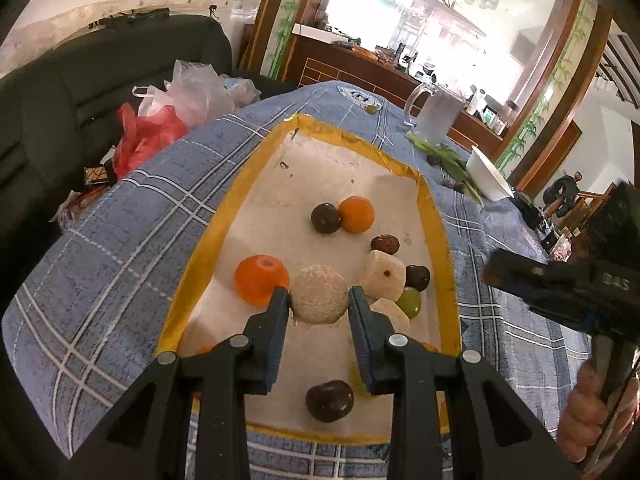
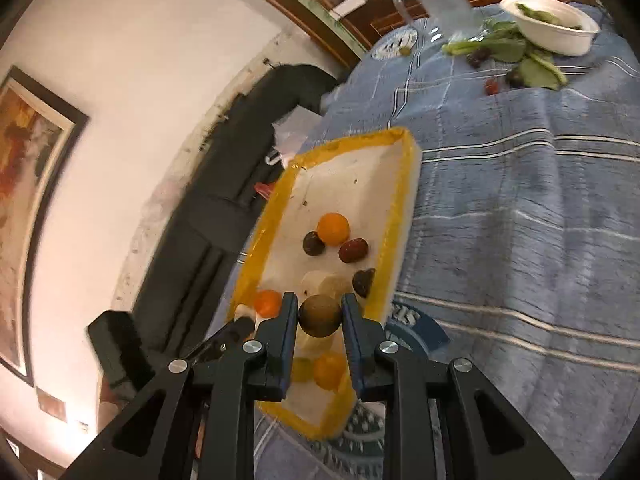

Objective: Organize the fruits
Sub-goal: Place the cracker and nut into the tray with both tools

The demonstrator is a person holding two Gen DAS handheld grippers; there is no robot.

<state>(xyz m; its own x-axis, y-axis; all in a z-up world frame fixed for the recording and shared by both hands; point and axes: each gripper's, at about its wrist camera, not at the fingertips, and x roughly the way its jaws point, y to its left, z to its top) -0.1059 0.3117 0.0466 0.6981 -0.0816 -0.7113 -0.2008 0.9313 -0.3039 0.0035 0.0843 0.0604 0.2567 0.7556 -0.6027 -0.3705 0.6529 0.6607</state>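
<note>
Right up close, the left gripper (image 1: pixel 319 300) has its pads pinched on a pale, rough-skinned round fruit (image 1: pixel 319 299), held low over the white tray (image 1: pixel 344 160) with the yellow taped rim, so this piece looks to be either just lifted or about to be set among its neighbours. Beneath the jaws a dark plum (image 1: pixel 329 400) lies on the tray floor, and just left of the held fruit sits an orange (image 1: pixel 262 280). Over in the right wrist view, the right gripper (image 2: pixel 320 316) is clamped on a dark, brownish round fruit (image 2: pixel 320 316), carried above the near end of the same tray, I'd say ready for dropping in, since the tray is clearly the collecting spot. In the left view that right tool shows as a blurred black shape at the far right edge with a hand (image 1: pixel 592 408) below it. Further along the tray, pale cut chunks (image 1: pixel 383 280), a green grape (image 1: pixel 410 302), a dark date (image 1: pixel 385 244) and another orange (image 1: pixel 356 214) touching a dark plum (image 1: pixel 326 219) huddle toward the right wall. Beyond the tray, on the blue checked tablecloth (image 1: pixel 120 248), leafy greens (image 2: pixel 516 52) with small stray fruits lie beside a white bowl (image 2: pixel 552 36), likely the next pickings, and a clear jug (image 1: pixel 436 114) stands at the back.
</note>
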